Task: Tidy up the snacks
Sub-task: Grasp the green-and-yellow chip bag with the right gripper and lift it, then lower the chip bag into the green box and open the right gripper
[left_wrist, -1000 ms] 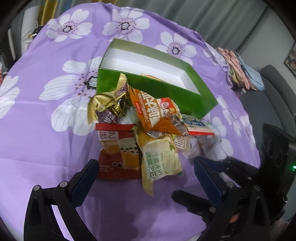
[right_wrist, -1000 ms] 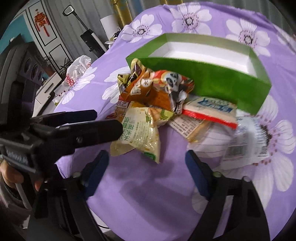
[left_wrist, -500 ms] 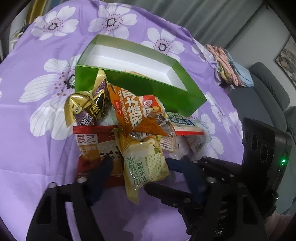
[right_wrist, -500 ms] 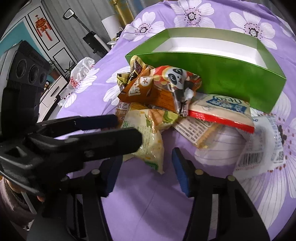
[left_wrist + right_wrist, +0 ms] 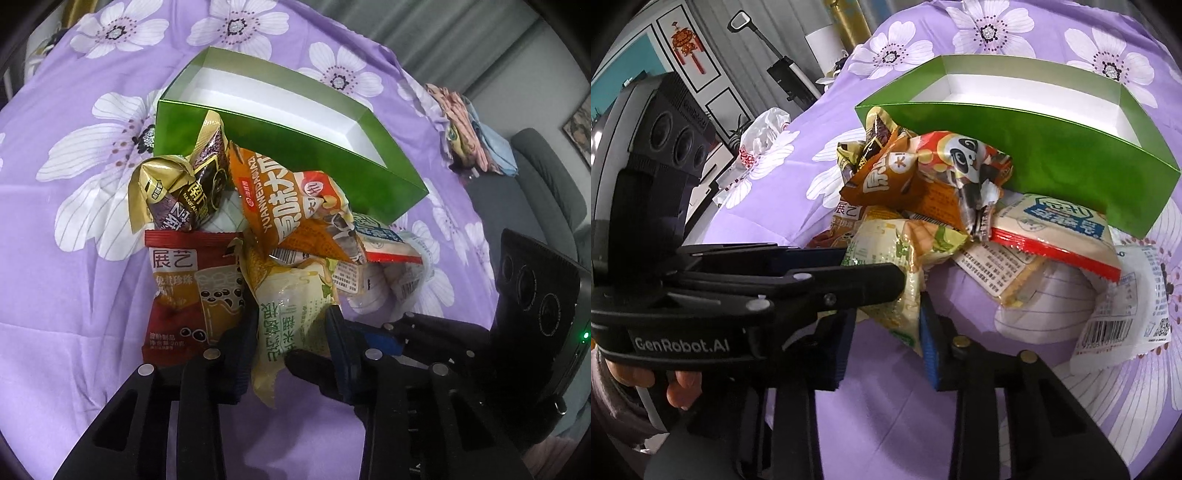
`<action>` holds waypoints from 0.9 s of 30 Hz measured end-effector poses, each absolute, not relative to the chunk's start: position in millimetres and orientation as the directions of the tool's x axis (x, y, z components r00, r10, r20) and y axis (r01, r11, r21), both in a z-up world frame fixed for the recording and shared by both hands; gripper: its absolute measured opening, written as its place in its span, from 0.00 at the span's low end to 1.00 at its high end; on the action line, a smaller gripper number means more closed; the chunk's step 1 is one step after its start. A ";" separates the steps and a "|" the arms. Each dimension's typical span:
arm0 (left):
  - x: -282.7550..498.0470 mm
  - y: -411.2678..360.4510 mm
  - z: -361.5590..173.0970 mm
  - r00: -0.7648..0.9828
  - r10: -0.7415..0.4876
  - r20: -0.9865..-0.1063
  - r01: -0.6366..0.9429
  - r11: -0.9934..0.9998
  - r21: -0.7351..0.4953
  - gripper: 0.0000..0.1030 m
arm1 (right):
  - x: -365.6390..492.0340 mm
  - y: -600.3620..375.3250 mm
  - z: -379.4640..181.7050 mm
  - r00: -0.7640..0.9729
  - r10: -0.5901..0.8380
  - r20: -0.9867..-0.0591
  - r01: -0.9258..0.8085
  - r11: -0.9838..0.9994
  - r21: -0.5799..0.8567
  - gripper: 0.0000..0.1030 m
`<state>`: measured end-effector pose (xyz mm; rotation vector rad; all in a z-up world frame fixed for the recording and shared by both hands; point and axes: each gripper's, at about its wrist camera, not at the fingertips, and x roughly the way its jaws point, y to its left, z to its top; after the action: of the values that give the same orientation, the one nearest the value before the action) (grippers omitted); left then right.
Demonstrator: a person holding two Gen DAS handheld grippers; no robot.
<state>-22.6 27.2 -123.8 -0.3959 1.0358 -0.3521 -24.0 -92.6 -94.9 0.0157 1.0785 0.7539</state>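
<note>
We see a heap of snack packets lying against the near wall of an open green box (image 5: 295, 155) on a purple flowered cloth (image 5: 74, 295). Our left gripper (image 5: 291, 332) has clamped the pale yellow-green packet (image 5: 288, 306) at the heap's near edge. Our right gripper (image 5: 886, 332) is closing around that same packet's lower end, which sits between its pads.
</note>
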 end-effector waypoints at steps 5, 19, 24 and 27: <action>-32.3 25.3 -115.1 0.474 -0.440 -0.763 0.108 0.889 -0.445 0.35 | -34.1 -89.4 -86.1 0.239 0.567 -0.789 -0.578 0.736 0.354 0.19; -58.9 21.1 -61.1 0.579 -0.421 -0.698 0.179 0.901 -0.395 0.35 | -54.6 -96.4 -33.5 0.329 0.608 -0.723 -0.636 0.709 0.307 0.14; -58.6 19.3 -45.7 0.607 -0.419 -0.675 0.198 0.903 -0.382 0.35 | -51.7 -96.7 -18.9 0.366 0.610 -0.703 -0.650 0.708 0.276 0.14; -53.6 18.6 -37.8 0.619 -0.416 -0.666 0.207 0.905 -0.373 0.35 | -47.2 -97.2 -10.7 0.384 0.610 -0.693 -0.655 0.709 0.260 0.14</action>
<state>-53.6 18.6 -37.8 -0.2715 0.8300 -0.3630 -47.2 -97.2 -10.7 -0.0599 0.8568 0.8068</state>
